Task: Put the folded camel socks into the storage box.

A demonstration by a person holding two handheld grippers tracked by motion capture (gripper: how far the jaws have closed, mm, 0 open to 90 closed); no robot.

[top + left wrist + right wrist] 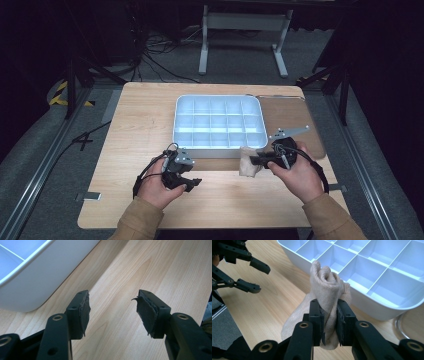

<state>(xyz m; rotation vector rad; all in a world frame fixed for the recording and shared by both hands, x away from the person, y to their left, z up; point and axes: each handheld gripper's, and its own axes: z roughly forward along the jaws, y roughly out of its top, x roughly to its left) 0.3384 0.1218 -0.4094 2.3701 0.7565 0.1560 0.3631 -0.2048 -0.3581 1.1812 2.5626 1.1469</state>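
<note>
While beside tray (387, 312), rolled sock (327, 287).

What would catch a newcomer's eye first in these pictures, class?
First, the beige sock, bunched and pinched between the fingers of the right gripper, just off the near right corner of the tray. Next, that white tray itself, split into many small compartments, in the middle of the wooden table. Last, the left gripper at the near left, its fingers apart with nothing between them.
</note>
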